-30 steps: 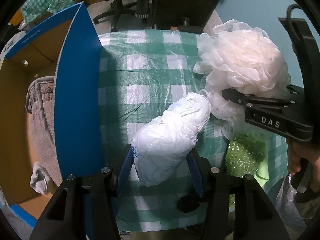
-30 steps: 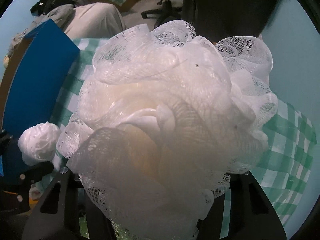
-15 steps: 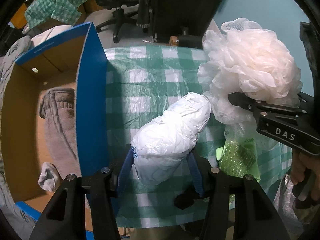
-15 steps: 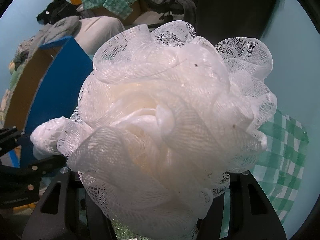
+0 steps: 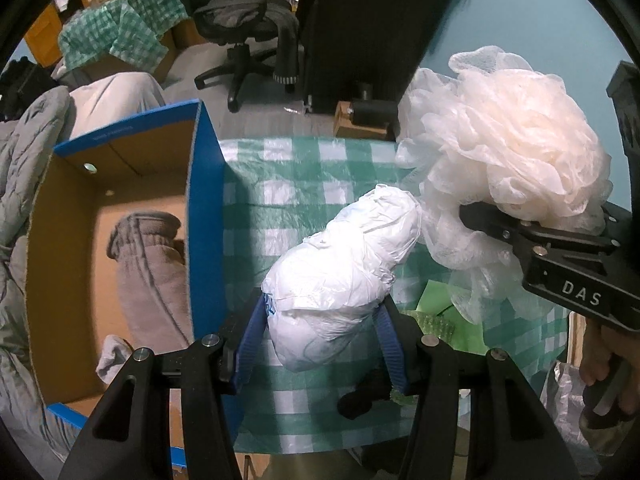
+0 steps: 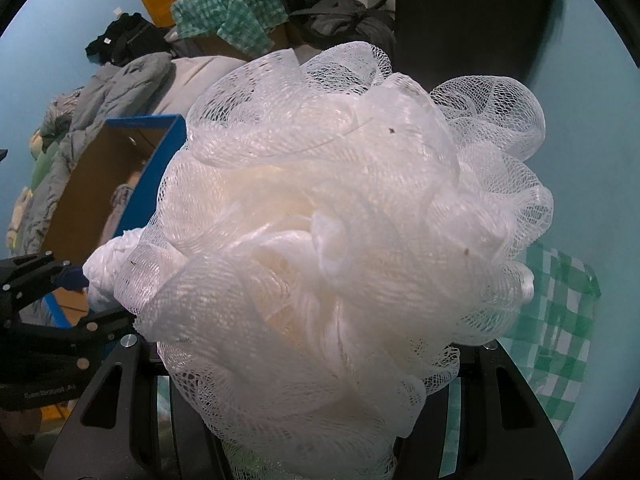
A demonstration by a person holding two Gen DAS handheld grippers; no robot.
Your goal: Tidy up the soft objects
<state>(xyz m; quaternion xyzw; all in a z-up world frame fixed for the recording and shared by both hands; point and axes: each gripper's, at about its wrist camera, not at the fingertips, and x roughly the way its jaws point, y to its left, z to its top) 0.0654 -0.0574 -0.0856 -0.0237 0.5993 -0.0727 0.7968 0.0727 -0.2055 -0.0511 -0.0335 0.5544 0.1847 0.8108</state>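
My left gripper (image 5: 322, 340) is shut on a crumpled white plastic bundle (image 5: 344, 276), held in the air above the green checked tablecloth (image 5: 280, 184). Its blue pads (image 5: 252, 340) press the bundle's lower end. My right gripper (image 5: 532, 236) is shut on a white mesh bath pouf (image 6: 340, 240), which fills the right wrist view and hides its own fingertips. The pouf (image 5: 508, 152) hangs right of the bundle, brushing its tip. The blue cardboard box (image 5: 200, 216) stands open at the left, with a grey folded cloth (image 5: 148, 276) inside.
A green sparkly sponge on green packaging (image 5: 436, 320) lies on the tablecloth under the pouf. An office chair (image 5: 244, 28), piled clothes (image 6: 132, 76) and a dark upright panel (image 5: 360, 20) stand beyond the table. A hand (image 5: 600, 364) grips the right tool.
Both grippers have risen with their loads. The table and box look smaller and lower, and more of the box's inside and the room behind shows.
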